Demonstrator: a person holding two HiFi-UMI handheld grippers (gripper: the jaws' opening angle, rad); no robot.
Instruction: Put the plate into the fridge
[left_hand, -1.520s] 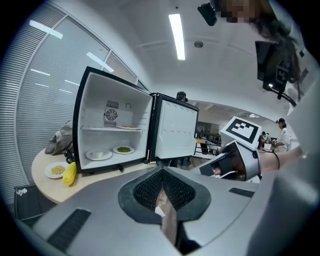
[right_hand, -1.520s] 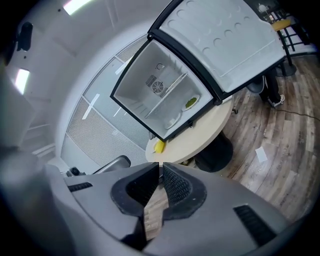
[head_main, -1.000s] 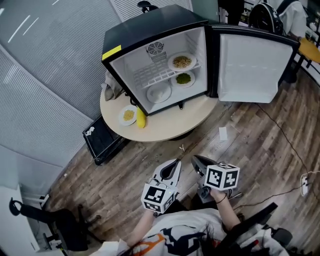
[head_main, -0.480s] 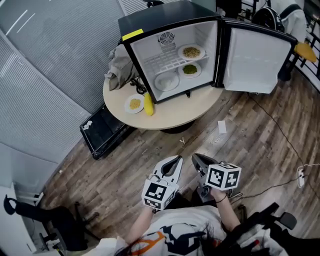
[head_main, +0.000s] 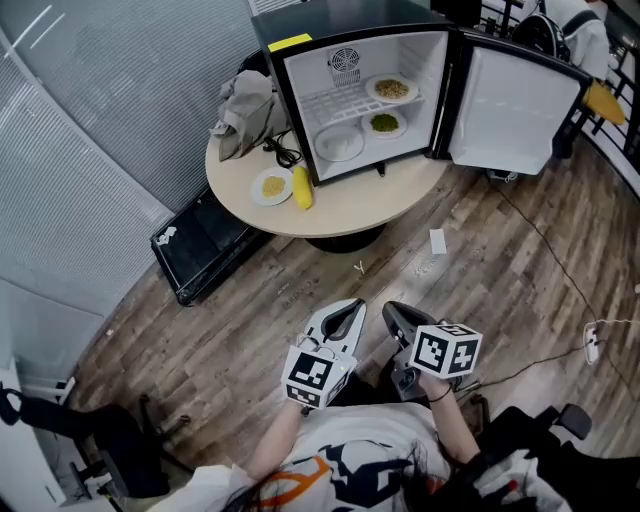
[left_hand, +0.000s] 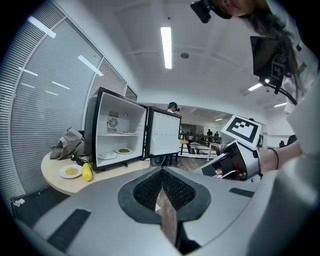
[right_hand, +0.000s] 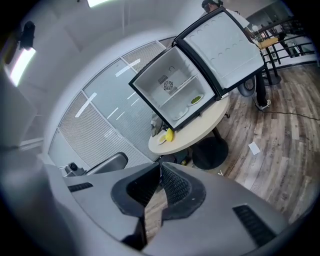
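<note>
A white plate of yellow food (head_main: 273, 186) lies on the round table (head_main: 350, 205) beside a corn cob (head_main: 301, 187), left of the open black fridge (head_main: 365, 95). Two plates with food (head_main: 391, 89) and a white dish (head_main: 339, 143) are inside the fridge. Both grippers hang over the wood floor, well short of the table. My left gripper (head_main: 343, 318) is shut and holds nothing. The right gripper (head_main: 398, 320) is shut and also holds nothing. In the left gripper view the plate (left_hand: 71, 171) shows far ahead beyond the left gripper (left_hand: 161, 172). In the right gripper view the fridge (right_hand: 180, 90) stands far beyond the right gripper (right_hand: 160, 167).
The fridge door (head_main: 510, 95) swings open to the right. A grey cloth (head_main: 245, 100) and a black cable lie on the table's left. A black case (head_main: 195, 250) sits on the floor left of the table. Paper scraps (head_main: 437, 240) and a cord lie on the floor.
The table and fridge have slid up and shrunk in the head view, with more floor showing between them and the grippers. Both grippers stay shut and side by side.
</note>
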